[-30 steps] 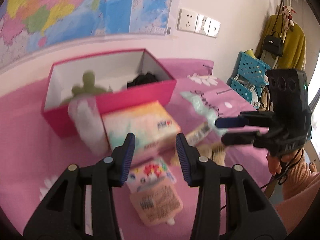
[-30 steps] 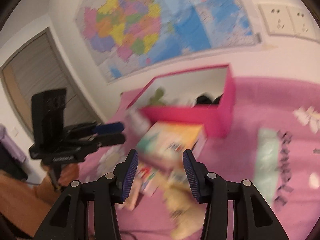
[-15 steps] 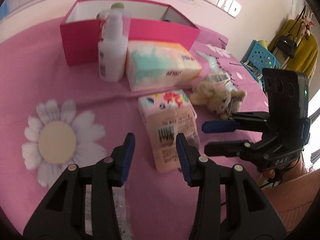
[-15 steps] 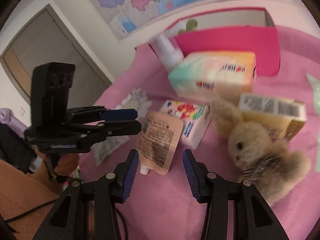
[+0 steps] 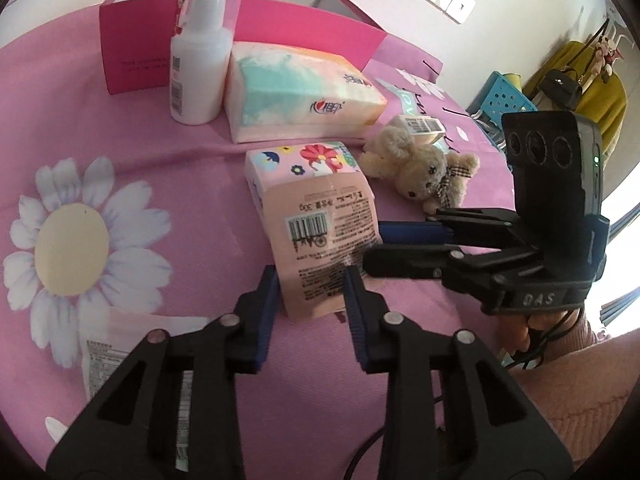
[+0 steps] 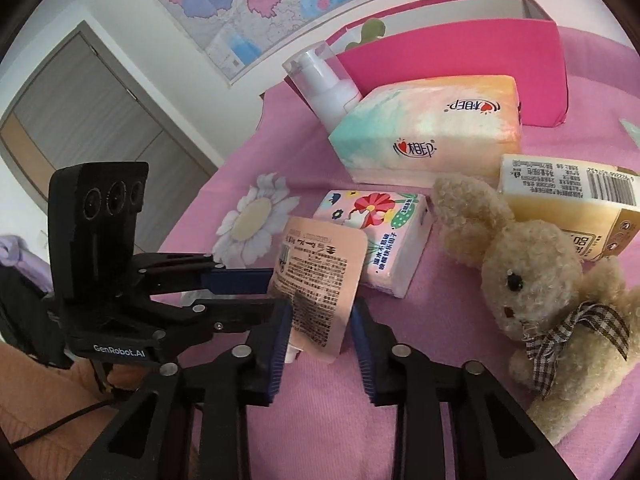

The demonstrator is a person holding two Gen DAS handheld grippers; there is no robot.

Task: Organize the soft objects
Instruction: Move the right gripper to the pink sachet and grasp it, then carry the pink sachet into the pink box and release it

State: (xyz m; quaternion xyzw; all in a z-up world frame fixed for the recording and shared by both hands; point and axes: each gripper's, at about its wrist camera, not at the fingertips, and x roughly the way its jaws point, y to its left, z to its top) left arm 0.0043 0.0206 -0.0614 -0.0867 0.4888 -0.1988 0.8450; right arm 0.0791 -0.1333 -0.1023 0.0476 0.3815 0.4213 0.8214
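- Left wrist view: the pink pouch (image 5: 326,248) lies flat at the frame's centre on the pink cloth (image 5: 168,152), its far end resting on the flowered tissue pack (image 5: 300,164). That raised end probably makes it the easiest soft thing to pick first.
- The left hand-held gripper (image 5: 308,312) is at lower centre, jaws closing around the pouch's near end. The pads look just beside the edges (touching or not, I cannot tell).
- The right hand-held gripper (image 5: 384,246) comes in from the right of the frame, tips at the pouch's right edge.
- The red box (image 5: 132,56) stands open at the top, likely where the things go. The white pump bottle (image 5: 198,68) and large tissue pack (image 5: 300,92) stand in front of it.
- Right wrist view: the right hand-held gripper (image 6: 320,332) is at lower centre, jaws closing with the pouch's (image 6: 320,284) spout end between them, no firm grip visible.
- The left hand-held gripper (image 6: 260,288) reaches in from the left side.
- The plush rabbit (image 6: 540,292) lies at the right, against a yellow carton (image 6: 568,200).
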